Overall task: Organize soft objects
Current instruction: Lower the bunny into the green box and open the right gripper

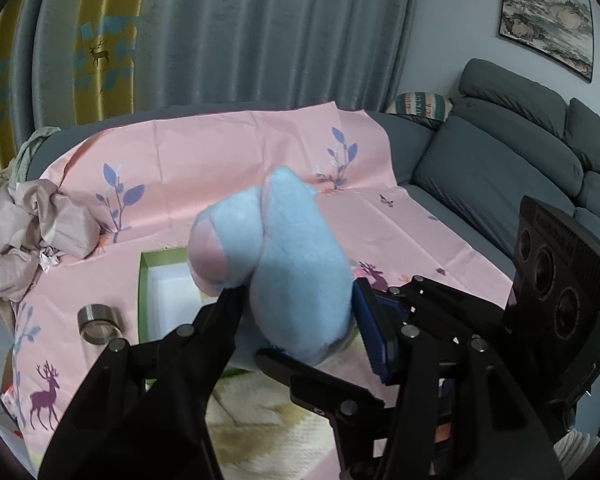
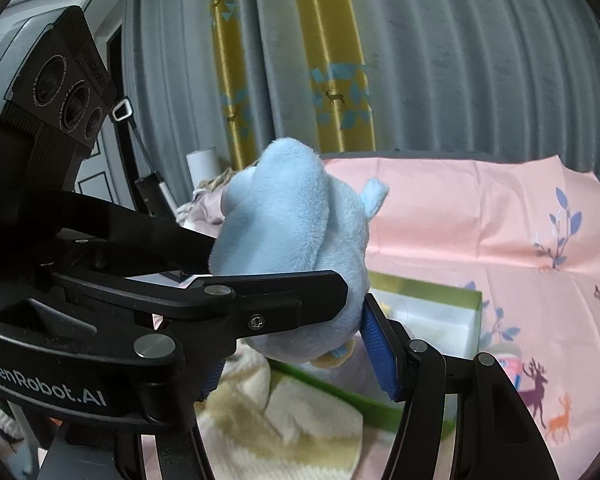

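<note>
A light blue plush toy (image 1: pixel 296 264) with a pink patch is held in the air above a green-rimmed box (image 1: pixel 142 296). My left gripper (image 1: pixel 296 304) is shut on the toy's lower part. My right gripper (image 2: pixel 300 320) is also shut on the same blue plush toy (image 2: pixel 284 232), and its fingers cross those of the left gripper. The box (image 2: pixel 476 316) has a white inside and lies on the pink sheet. A cream plush cloth (image 2: pixel 292 420) lies below the grippers, also in the left wrist view (image 1: pixel 268 412).
A pink sheet with deer and leaf prints (image 1: pixel 228 160) covers the surface. A metal cup (image 1: pixel 98 324) stands left of the box. Crumpled fabric (image 1: pixel 24 236) lies at far left. A grey sofa (image 1: pixel 512 160) is at right, curtains (image 2: pixel 460 60) behind.
</note>
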